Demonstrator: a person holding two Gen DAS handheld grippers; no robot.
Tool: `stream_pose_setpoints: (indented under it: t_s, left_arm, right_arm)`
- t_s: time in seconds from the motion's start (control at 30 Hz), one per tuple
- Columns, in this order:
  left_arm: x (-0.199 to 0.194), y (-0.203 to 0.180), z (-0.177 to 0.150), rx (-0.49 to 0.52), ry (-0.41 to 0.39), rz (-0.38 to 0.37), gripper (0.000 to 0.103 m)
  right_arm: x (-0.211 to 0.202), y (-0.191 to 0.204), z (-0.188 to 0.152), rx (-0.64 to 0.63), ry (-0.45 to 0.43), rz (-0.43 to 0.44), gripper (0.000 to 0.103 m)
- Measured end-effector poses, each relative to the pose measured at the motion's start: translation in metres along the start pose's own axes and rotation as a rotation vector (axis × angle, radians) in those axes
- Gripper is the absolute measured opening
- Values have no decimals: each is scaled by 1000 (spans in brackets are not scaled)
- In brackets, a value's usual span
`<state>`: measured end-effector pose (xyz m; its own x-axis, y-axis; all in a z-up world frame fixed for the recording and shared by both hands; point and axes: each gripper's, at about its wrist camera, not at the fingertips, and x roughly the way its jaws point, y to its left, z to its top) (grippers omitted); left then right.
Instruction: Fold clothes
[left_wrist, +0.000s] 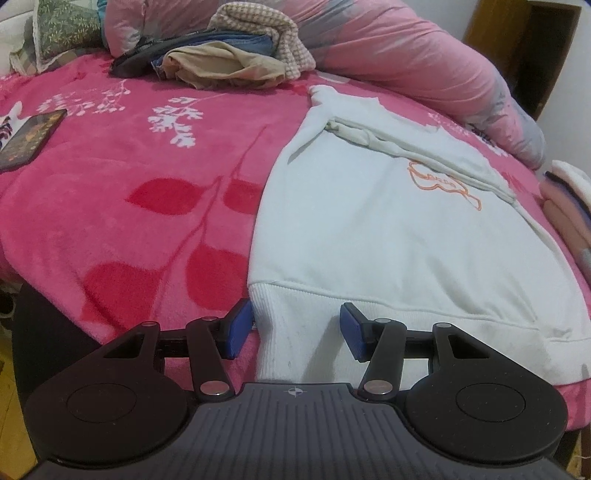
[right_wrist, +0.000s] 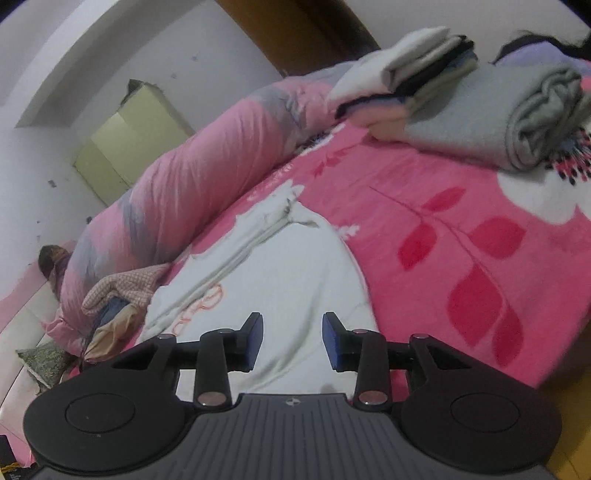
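A white sweatshirt (left_wrist: 369, 229) with an orange print lies flat on the pink flowered blanket (left_wrist: 122, 192), its sleeves folded across the body. My left gripper (left_wrist: 295, 330) is open, its blue pads on either side of the ribbed hem's left corner. My right gripper (right_wrist: 292, 341) is open above the sweatshirt (right_wrist: 295, 280) in the right wrist view, not holding it.
A pile of unfolded clothes (left_wrist: 229, 59) lies at the far side by a rolled pink duvet (left_wrist: 406, 59). A phone (left_wrist: 29, 134) lies at the left. Folded clothes (right_wrist: 410, 81) and a rolled grey garment (right_wrist: 517, 122) sit at the blanket's far end.
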<state>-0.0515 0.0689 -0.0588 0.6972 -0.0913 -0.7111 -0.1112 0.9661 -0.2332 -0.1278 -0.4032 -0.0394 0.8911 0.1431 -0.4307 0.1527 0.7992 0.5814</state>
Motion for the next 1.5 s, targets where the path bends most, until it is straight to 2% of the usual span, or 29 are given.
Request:
stream_pose_setpoints:
  t_s: [0.13,0.23,0.3,0.33,0.4,0.43,0.47,0.53,0.57,0.6,0.7,0.73,0.8,0.83,0.9,1.0,1.07,1.17,1.33,1.5]
  left_arm:
    - [-1,-1,-1,-3,-10,10,51]
    - [-1,-3,-2,5,-16,17,50]
    - [0,-4,-3,13,-20,21,50]
    - [0,-4,-3,15,-20,22,50]
    - [2,-3,-3,19,-18,19,50]
    - [2,-3,-3,24,-18,16,50]
    - [3,-2,-3,28,-18,13,50]
    - [4,0,-3,34,-15,4,50]
    - [4,1,-3,36,-13,0,50]
    - [4,1,-3,38,-13,-4,50]
    - [4,2,-4,43,-14,-13,50]
    - [3,3,-4,41,-14,-16,50]
    - [3,4,-5,41,-15,-20,50]
    - [3,4,-5,42,-16,-23,50]
    - [3,5,-5,41,-16,-30,50]
    - [3,6,-5,46,-13,-39,50]
    - [3,6,-5,54,-11,-43,50]
    - [4,6,-6,67,-12,-44,50]
    - [1,7,-7,55,-9,-43,50]
    - [-1,10,-10,33,-21,-41,50]
  right_arm:
    - [16,19,0,-109,0,15,34]
    - [40,31,2,-197,22,-6,24]
    - [56,32,1,-268,49,-63,19]
    - [64,29,0,-301,62,-126,17]
    - [69,13,0,-340,66,-246,0]
    - [67,4,0,-348,58,-286,0]
    - [60,-6,3,-306,51,-268,0]
    - [48,-7,8,-295,24,-342,0]
    - [43,-1,8,-347,4,-381,0]
    - [38,6,8,-382,-16,-371,0]
    - [33,32,4,-435,-18,-204,0]
    - [36,44,-3,-494,-9,-166,0]
    - [50,62,-19,-629,27,-146,0]
    - [59,66,-28,-680,51,-166,0]
    - [70,56,-31,-681,86,-252,0]
    - [54,21,-14,-488,59,-326,0]
    - [33,13,-3,-370,23,-315,0]
    - [22,24,-3,-420,-14,-345,0]
    - [26,54,-16,-381,-5,-118,1]
    - [52,88,-26,-363,80,50,3]
